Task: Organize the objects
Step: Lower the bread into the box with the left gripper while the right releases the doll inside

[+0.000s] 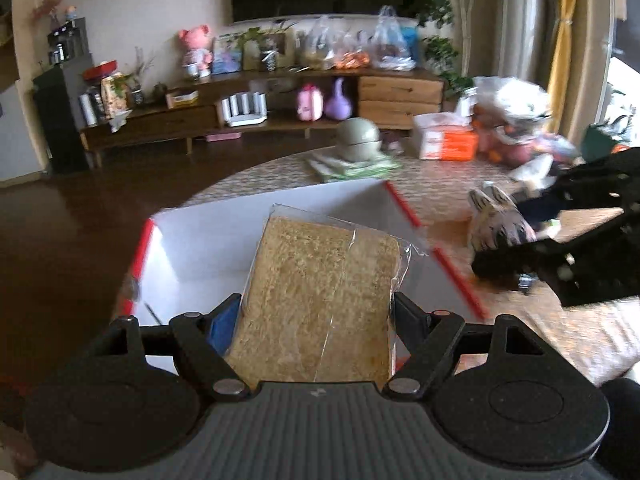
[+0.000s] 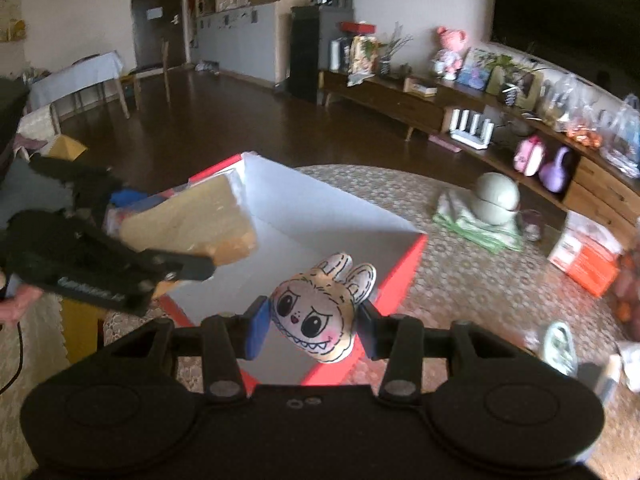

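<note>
- Now mid-carry: left tongs clamp the wrapped bread; right tongs clamp the bunny-faced toy.
- Box sits just ahead, beneath both loads.
- Next, probably: lower each inside, then release.

My left gripper angled down, jaws wide, clamped. My right gripper angled down, narrower, clamped.

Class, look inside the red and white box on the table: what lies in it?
The box shows only bare white walls and floor. The bread and toy, both held above it, cover part of the floor.
</note>
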{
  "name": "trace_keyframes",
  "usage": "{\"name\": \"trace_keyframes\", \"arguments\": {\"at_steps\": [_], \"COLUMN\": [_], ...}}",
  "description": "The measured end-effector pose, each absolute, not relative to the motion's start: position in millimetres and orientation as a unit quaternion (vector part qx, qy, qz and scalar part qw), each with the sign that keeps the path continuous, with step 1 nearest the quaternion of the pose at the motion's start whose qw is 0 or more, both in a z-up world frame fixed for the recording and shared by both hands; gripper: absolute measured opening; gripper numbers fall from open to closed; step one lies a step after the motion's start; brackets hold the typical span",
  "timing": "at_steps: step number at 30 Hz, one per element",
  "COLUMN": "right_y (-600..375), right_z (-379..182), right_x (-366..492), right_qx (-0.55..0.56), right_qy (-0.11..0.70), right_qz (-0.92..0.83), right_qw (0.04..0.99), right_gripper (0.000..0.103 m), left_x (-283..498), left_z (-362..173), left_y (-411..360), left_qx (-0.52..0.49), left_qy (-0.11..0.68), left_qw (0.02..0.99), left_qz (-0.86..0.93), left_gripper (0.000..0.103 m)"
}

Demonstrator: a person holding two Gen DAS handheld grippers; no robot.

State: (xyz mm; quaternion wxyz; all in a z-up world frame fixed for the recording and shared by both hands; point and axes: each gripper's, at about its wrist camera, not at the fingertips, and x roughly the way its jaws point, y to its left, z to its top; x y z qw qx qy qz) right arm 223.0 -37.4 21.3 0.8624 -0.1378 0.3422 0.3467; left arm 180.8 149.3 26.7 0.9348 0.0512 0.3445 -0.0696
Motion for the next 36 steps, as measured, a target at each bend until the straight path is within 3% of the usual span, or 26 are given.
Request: {"name": "trace_keyframes", "arguments": {"at_steps": [16, 25, 32, 36], "right_y": [27.8, 41.3, 45.2, 42.3], "right_z": [-41.2, -52.5, -49.7, -45.0], "right_x": [281.4, 279.9, 272.8, 272.6], "right_qx": [-0.171, -0.189, -0.198, -0.19], "right_qy": [0.432, 0.459, 0.452, 0.449], "right_qz": [0.35, 0.351, 0.359, 0.353], "right_qw": [0.813, 0.794, 0.792, 0.799], "right_gripper": [0.044, 0.046, 0.064, 0.065], "left_x": [286.7, 308.7, 311.9, 309.6], "left_z": [-26.4, -47.5, -55.0, -51.1], "left_y": [186.9, 185.6, 185.4, 183.7], "left_qx": [0.079, 0.087, 0.083, 0.085], "left_qy": [0.462, 0.52, 0.557, 0.55], "left_qw": [0.883, 0.849, 0.826, 0.83], "left_qz": [-0.03, -0.032, -0.031, -0.028], "left_gripper": [0.078, 0.078, 0.078, 0.079]}}
